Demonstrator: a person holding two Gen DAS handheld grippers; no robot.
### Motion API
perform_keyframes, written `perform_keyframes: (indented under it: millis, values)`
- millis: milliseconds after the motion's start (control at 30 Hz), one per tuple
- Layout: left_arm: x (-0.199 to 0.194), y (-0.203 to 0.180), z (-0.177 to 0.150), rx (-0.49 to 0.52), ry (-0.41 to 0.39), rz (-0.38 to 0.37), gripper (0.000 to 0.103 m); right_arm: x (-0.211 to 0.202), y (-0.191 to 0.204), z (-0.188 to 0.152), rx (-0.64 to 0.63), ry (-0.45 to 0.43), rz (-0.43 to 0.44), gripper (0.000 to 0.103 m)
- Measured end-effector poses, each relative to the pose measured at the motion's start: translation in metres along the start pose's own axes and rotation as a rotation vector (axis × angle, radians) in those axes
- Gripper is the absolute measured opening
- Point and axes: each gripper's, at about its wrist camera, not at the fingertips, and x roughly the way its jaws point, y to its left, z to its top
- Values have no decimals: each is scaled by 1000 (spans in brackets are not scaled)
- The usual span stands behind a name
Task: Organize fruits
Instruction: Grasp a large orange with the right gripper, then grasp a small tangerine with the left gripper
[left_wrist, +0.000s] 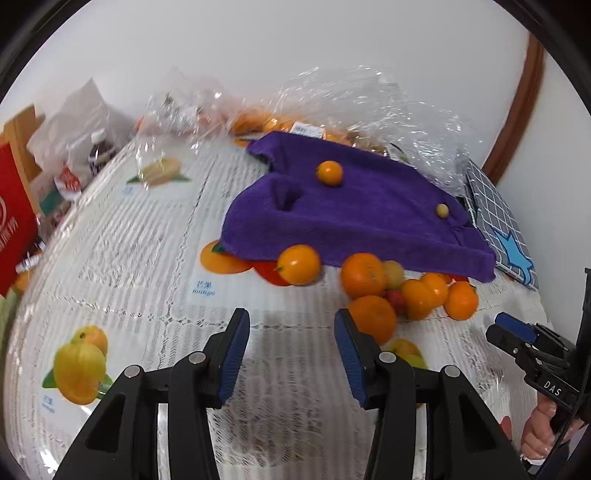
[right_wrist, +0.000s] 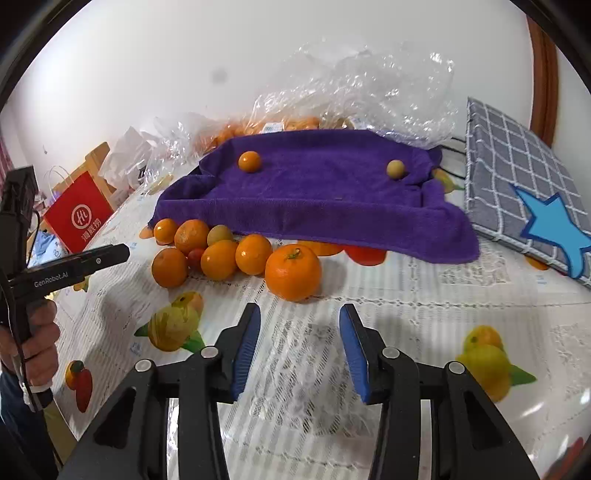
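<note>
A purple towel (right_wrist: 314, 192) lies over a raised base on the table. A small orange (right_wrist: 249, 161) and a small yellow-green fruit (right_wrist: 396, 169) sit on top of it. Several oranges (right_wrist: 218, 258) and one small red fruit (right_wrist: 195, 256) are heaped against its front edge, the biggest orange (right_wrist: 293, 272) nearest. My right gripper (right_wrist: 300, 314) stands open just short of that orange, with nothing between its pads. My left gripper (left_wrist: 291, 325) is open too, above the tablecloth, with an orange (left_wrist: 371, 317) just beyond its right finger and another orange (left_wrist: 299, 264) ahead.
Clear plastic bags (right_wrist: 369, 92) holding more oranges lie behind the towel. A grey checked cushion with a blue star (right_wrist: 517, 192) leans at the right. A red paper bag (right_wrist: 77, 218) and a bottle (left_wrist: 99, 151) stand at the left. The lace tablecloth (right_wrist: 406, 295) has printed fruit pictures.
</note>
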Motion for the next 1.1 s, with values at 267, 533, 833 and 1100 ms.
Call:
perform_keyframes:
  millis: [267,533,833,1100]
  values:
    - [21,20,-5,-36,-11,-32,49,31,3,11,-15,54,12,50]
    - [18,31,-10,-100,-30,-133,51,54,9,27,-62,69,15,50]
    - [18,26,-8,-82,-32,-132,51,47,-4,25,-47,39,11,42]
    - [30,0,24,-45,-39,-60,50,21,-41,12,-35,-9,-86,42]
